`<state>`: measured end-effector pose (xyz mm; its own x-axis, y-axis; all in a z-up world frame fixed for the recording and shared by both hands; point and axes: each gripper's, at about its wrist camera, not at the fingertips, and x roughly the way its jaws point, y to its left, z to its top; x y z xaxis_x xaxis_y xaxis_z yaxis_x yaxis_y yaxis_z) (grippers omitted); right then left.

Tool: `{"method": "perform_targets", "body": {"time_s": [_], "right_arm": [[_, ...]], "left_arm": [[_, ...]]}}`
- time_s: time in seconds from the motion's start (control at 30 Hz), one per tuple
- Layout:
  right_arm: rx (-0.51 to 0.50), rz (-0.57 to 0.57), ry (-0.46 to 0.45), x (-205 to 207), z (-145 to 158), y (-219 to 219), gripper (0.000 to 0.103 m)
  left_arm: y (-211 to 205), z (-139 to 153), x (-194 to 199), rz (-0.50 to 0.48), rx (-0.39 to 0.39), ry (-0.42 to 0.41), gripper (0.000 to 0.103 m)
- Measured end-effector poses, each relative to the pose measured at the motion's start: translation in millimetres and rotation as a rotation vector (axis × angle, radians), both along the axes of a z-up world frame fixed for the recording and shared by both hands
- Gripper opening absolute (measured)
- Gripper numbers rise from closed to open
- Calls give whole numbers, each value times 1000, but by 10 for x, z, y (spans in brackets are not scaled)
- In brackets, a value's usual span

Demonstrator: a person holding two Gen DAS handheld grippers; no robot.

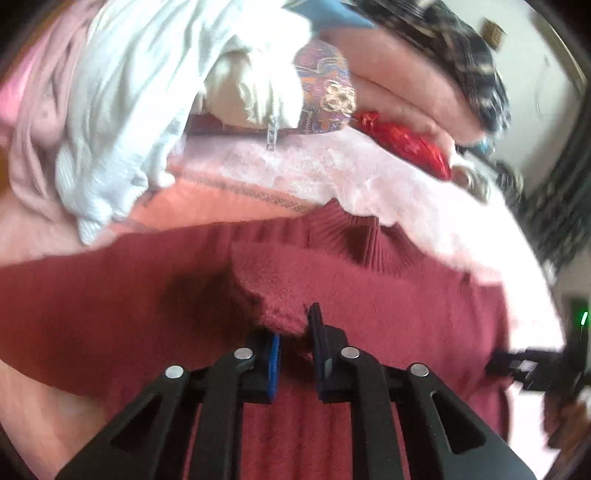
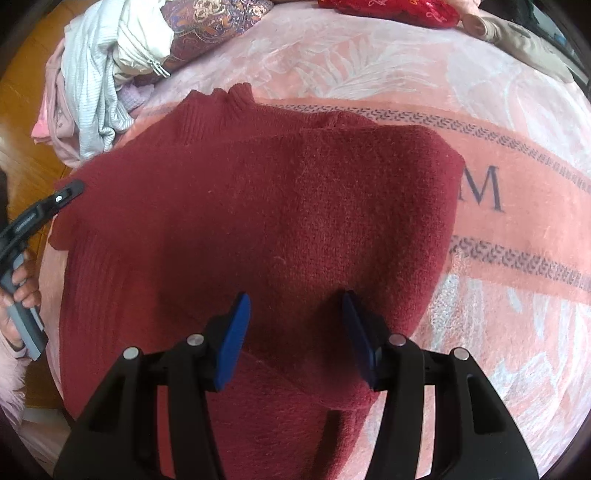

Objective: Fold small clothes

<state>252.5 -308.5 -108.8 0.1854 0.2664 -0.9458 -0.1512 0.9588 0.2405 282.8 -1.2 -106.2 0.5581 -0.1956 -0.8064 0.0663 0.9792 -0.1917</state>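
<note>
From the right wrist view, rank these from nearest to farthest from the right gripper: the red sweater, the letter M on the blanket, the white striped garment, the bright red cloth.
1. red sweater: directly under the right gripper, whose jaws stand open.
2. letter M: on the blanket, right of the sweater.
3. white striped garment: upper left, in the clothes pile.
4. bright red cloth: at the top edge, farthest back.

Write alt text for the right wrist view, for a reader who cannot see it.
A dark red knitted sweater, its right side folded over, lies on a pink patterned blanket. The right tongs hover open above its lower part, gripping nothing. At the left edge the left tongs meet the sweater's sleeve, and a pile of pale crumpled clothes sits at the upper left.
</note>
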Motion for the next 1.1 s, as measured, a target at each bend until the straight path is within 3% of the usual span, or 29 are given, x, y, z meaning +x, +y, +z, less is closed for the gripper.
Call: {"method": "perform_targets", "body": {"time_s": [0.03,0.1,0.2,0.33,0.47,0.57,0.7,0.83,0.87,0.97,1.1], "right_arm": [[-2,0,1,-1,-4,4,53],[-4,-4,3,-4,-2,9,53],[-4,1,1,-22,37,25,55],[64,8,-15,4,188,105,56],[102,4,-17,63,213,188,56],[91,-3,22,90,47,221,56],[93,-27,42,96,-149,199,55],[77,-24,27,111,-21,279,56],[83,-22,23,106,31,329,56],[105,-25,12,96,144,471,64],[112,-32,-6,89,251,711,69]], "left_arm": [[12,-81,6,-6,16,30,22],[83,-300,45,16,78,116,49],[324,-465,58,83,44,192,61],[453,-210,43,128,9,135,65],[292,55,45,88,-6,43,72],[103,-80,126,41,24,72,72],[55,-579,270,41,62,209,73],[77,-516,227,9,83,180,72],[122,-445,200,16,74,173,73],[354,-251,101,17,47,165,91],[979,-111,33,114,59,152,98]]}}
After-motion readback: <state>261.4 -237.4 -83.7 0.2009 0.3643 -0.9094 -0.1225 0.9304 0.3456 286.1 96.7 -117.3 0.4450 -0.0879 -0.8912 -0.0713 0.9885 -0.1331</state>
